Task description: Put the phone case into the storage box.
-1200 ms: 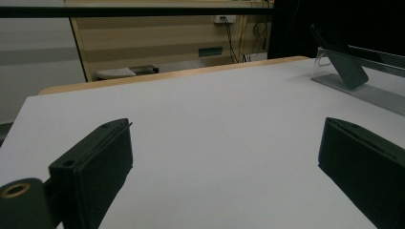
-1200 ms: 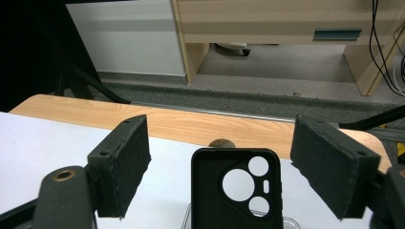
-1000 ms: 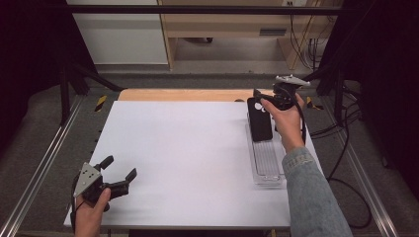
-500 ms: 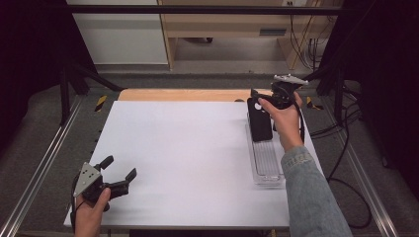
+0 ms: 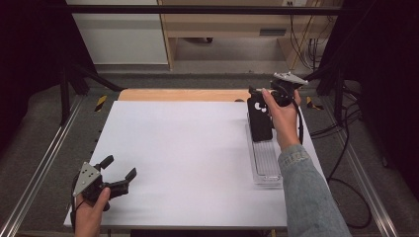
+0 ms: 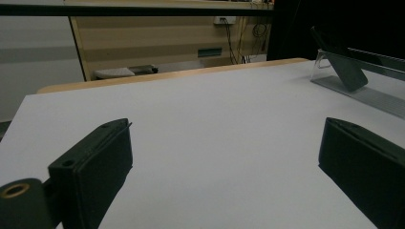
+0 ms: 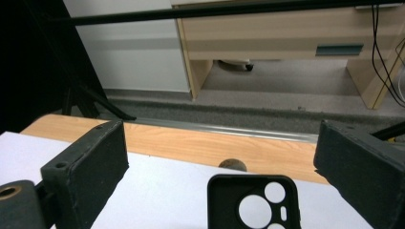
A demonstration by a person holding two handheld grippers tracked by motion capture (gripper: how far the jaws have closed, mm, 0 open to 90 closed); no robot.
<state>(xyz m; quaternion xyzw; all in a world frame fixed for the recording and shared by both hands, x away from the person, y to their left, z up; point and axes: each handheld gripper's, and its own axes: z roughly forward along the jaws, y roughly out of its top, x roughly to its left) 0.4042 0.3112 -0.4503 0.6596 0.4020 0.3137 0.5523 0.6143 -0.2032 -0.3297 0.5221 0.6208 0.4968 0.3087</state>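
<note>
A black phone case (image 5: 259,118) with camera cut-outs leans upright at the far end of a clear plastic rack (image 5: 267,163) on the right of the white table. My right gripper (image 5: 257,96) hovers at the case's top edge. Its jaws have just been opening and stand wide, with the top of the case (image 7: 253,202) low between them and untouched by either pad. My left gripper (image 5: 120,167) is held open near the table's front left corner with nothing between its jaws. In the left gripper view (image 6: 227,126) the case (image 6: 341,67) and rack (image 6: 367,93) show far off to the right.
The white tabletop (image 5: 188,148) has a wooden strip (image 5: 183,95) along its far edge. Metal rails (image 5: 44,163) run down both sides. Cables (image 5: 341,128) hang off the right side, and wooden furniture (image 5: 232,29) stands beyond the table.
The right gripper's jaws have spread a little wider at the top of the phone case. Both hands have stayed where they were, and the case has not moved.
</note>
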